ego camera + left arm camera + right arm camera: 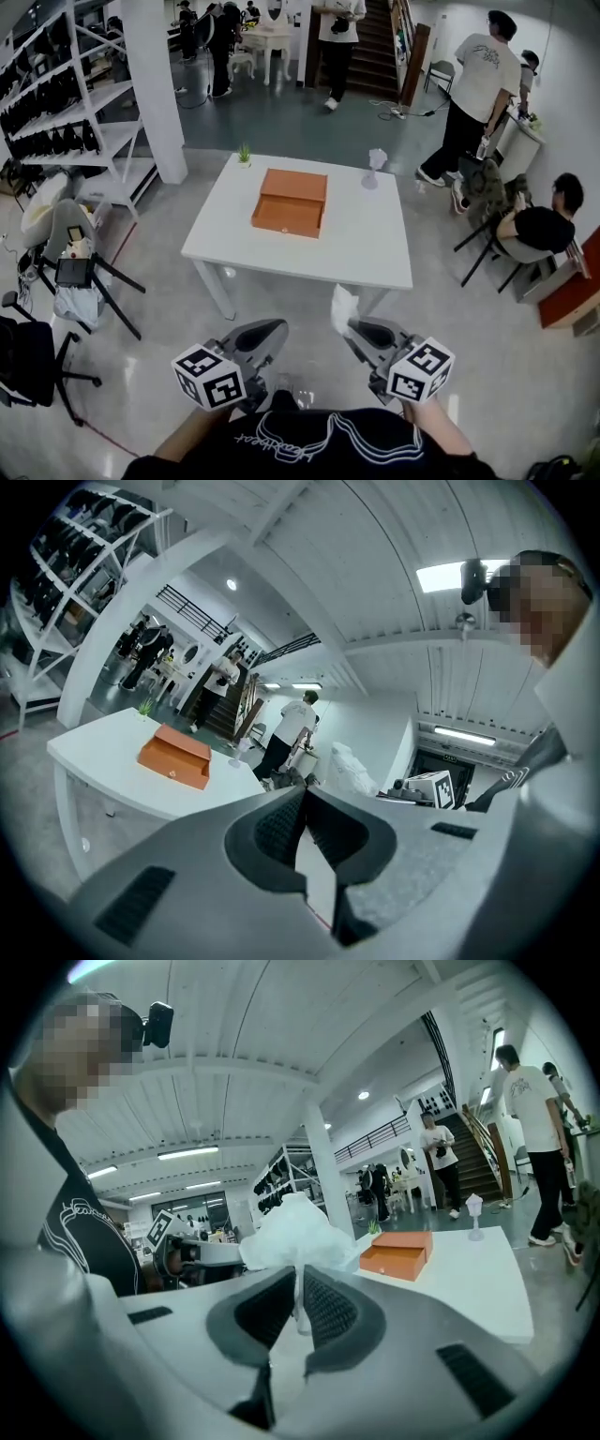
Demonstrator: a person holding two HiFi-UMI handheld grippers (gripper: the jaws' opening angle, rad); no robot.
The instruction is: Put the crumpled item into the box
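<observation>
Two tools: right tool (298, 1283) pinching crumpled tissue (295, 1232) by thin tail, left tool (305, 794) pressed together; risk of slipping before box (291, 202).

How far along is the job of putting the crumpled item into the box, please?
Done: the right hand-held gripper is shut on the crumpled item. In hand: it is held up, short of the table. Left: bring it to the orange box there and release it inside. The left hand-held gripper is shut, empty.
</observation>
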